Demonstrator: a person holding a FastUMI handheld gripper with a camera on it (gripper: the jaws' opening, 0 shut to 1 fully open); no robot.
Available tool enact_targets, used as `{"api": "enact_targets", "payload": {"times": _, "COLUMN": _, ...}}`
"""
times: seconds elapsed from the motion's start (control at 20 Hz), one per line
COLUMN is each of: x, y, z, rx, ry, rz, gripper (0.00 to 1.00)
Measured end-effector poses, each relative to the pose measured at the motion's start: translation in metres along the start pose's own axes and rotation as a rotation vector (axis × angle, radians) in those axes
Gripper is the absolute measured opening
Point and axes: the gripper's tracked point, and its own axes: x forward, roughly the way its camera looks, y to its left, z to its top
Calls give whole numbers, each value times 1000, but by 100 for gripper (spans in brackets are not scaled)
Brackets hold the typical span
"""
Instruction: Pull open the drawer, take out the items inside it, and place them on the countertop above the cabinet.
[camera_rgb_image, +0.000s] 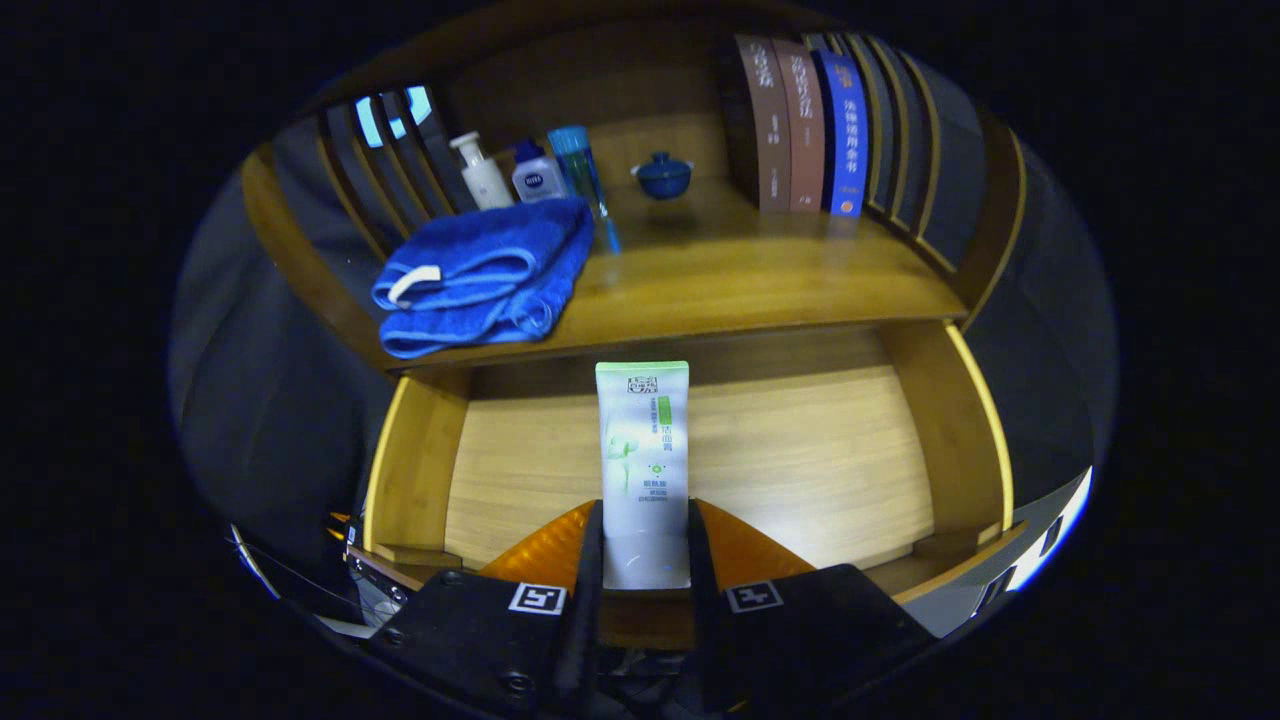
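Tube (643, 455) stands lengthwise over the open drawer (800, 440), its crimped end pointing away toward the surface (740, 275). Claw (645, 560) is clamped on its near end.

The handheld claw (645, 560): two flat black fingers (591, 560) run forward side by side, each backed by a translucent orange, ribbed wedge-shaped pad. Behind them sit two matte black body blocks, each carrying a small white square with a black coded marker. Dark round screws dot the left block's lower face.
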Motion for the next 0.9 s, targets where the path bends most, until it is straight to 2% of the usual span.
{"api": "enact_targets", "payload": {"times": 0.15, "x": -20, "y": 1, "z": 32, "rx": -25, "ry": -83, "rz": -6, "gripper": 43}}
{"api": "enact_targets", "payload": {"times": 0.35, "x": -15, "y": 1, "z": 86, "rx": -47, "ry": -150, "rz": -26, "gripper": 43}}
{"api": "enact_targets", "payload": {"times": 0.65, "x": 58, "y": -1, "z": 157, "rx": -22, "ry": -123, "rz": -47, "gripper": 43}}
{"api": "enact_targets", "payload": {"times": 0.9, "x": 119, "y": -10, "z": 172, "rx": -15, "ry": -70, "rz": -89, "gripper": 43}}
